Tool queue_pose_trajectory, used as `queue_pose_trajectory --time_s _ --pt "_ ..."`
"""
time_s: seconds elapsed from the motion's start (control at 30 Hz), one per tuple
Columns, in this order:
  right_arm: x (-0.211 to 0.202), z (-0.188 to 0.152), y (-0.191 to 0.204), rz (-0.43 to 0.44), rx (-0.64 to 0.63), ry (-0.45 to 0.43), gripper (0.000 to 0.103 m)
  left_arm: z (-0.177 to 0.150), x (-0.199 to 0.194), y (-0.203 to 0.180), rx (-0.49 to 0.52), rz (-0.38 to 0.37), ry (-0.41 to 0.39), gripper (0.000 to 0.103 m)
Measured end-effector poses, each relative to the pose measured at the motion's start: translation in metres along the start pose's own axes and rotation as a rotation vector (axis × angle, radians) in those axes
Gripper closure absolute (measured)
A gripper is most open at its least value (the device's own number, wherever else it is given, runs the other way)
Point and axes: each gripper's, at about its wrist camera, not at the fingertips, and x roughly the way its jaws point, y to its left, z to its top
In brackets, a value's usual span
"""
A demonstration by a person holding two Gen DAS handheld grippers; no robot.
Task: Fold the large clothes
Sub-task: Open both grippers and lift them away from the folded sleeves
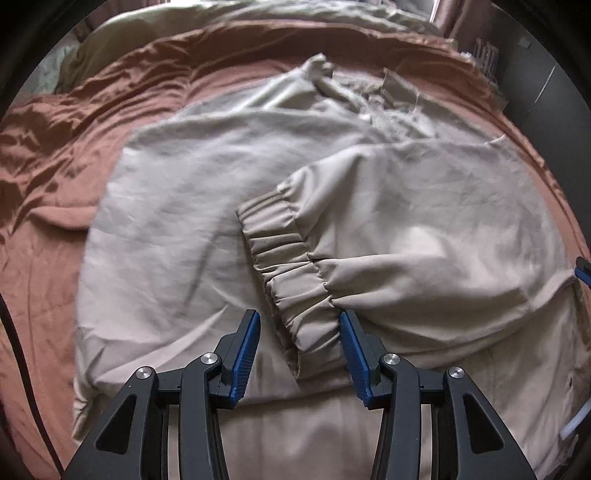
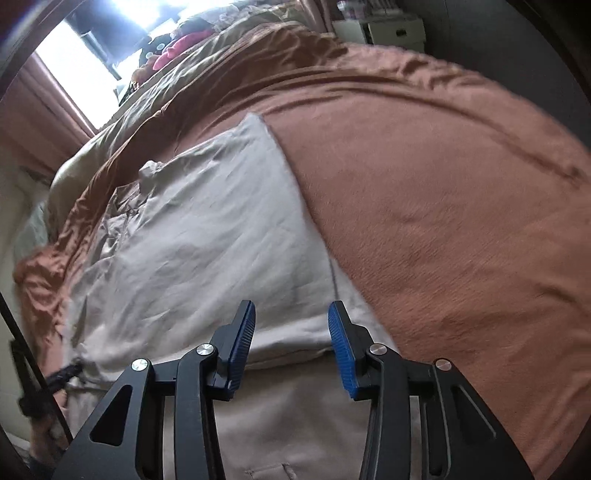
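Bed (image 1: 55,155) under rust-brown cover, beige garment (image 1: 177,206), perhaps a jacket, spread flat

I see a rust-brown bedspread (image 2: 461,221) over the bed, an olive quilt (image 2: 207,70) bunched beyond it, and a white cabinet (image 2: 391,33) behind.

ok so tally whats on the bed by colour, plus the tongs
beige: 1, the jacket with its gathered cuff
rust brown: 1, the bedspread
olive: 1, the quilt at the far end
black and blue: 2, the left tongs and the right tongs, both open
total: 5
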Motion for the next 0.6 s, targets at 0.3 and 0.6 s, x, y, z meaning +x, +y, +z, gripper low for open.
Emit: queue_pose_trajectory --time_s 0.3,0.6 --pt "-0.051 -0.025 0.006 -0.019 -0.067 -0.006 0.063 -0.033 -0.062 0.037 -0.079 -0.023 -0.066 0.054" --pt "-0.112 -0.059 -0.009 -0.012 -0.094 -0.022 0.028 -0.097 -0.14 0.065 -0.093 0.017 -0.2 0.053"
